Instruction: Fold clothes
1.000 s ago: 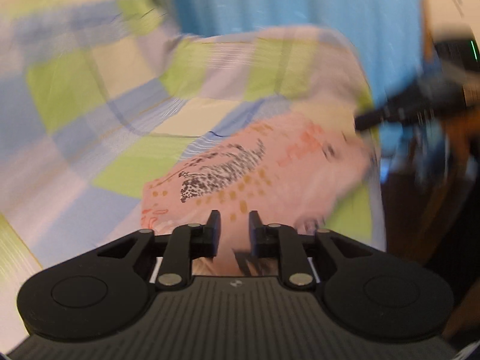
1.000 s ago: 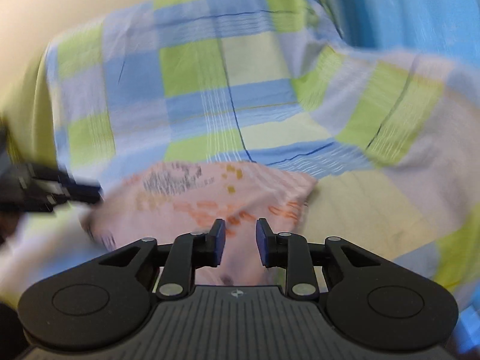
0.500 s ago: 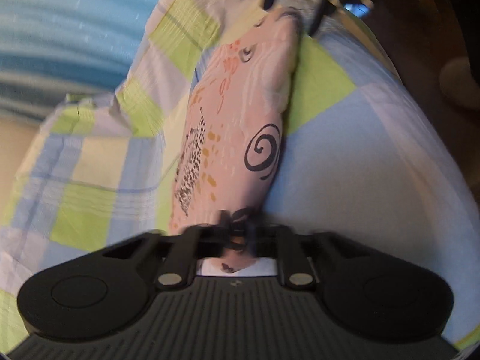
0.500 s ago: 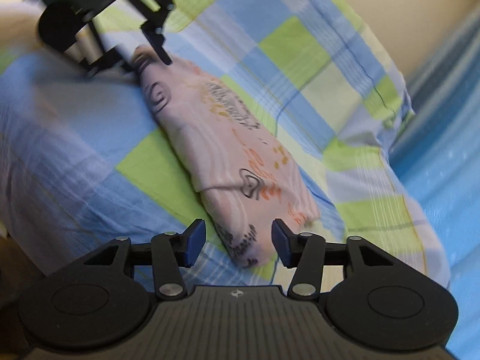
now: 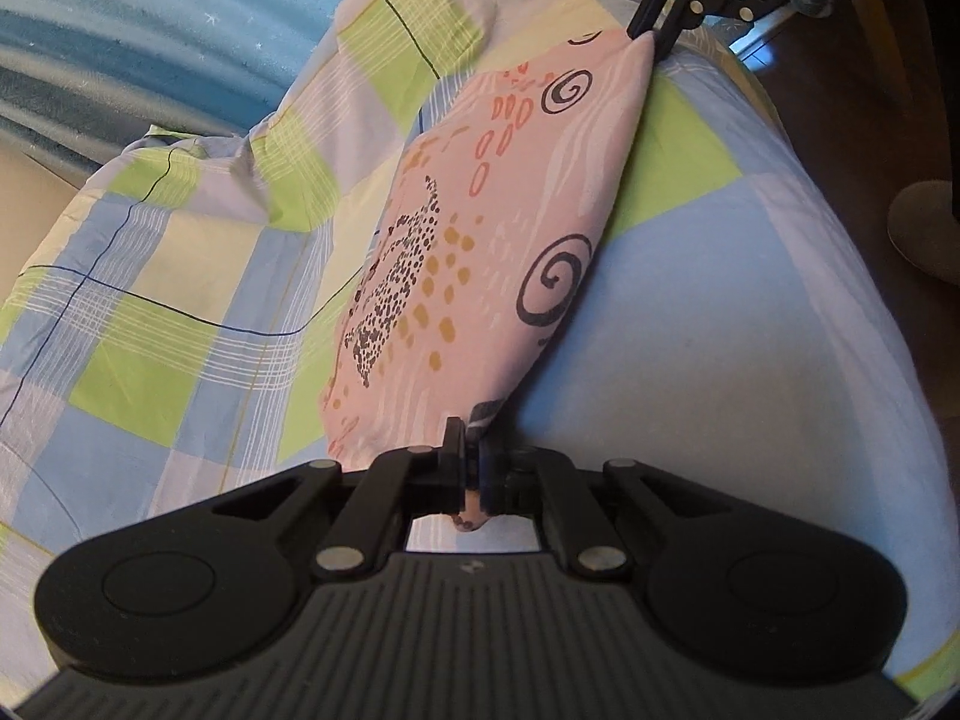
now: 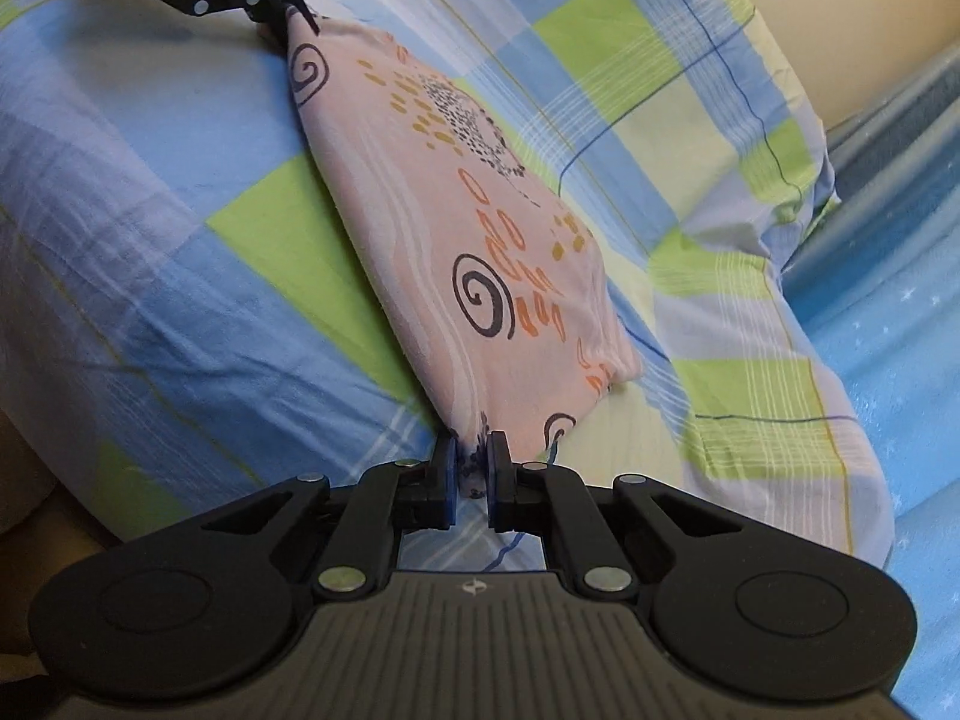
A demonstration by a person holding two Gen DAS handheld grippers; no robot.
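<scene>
Both pairs of jaws were clamped on opposite ends of the pink printed garment (image 5: 492, 228). We held our left gripper (image 5: 471, 468) pinched on one corner, a nub of cloth poking out behind the fingers. Our right gripper (image 6: 470, 468) gripped the far corner, and it also showed at the top of the left wrist view (image 5: 657, 12), closed on the fabric's edge. We had the garment folded into a long strip, stretched between the two grippers and lying on the checked bedsheet (image 5: 180, 312) of blue, green and pale squares. A blue starred cover (image 6: 900, 312) lay beside the sheet.
</scene>
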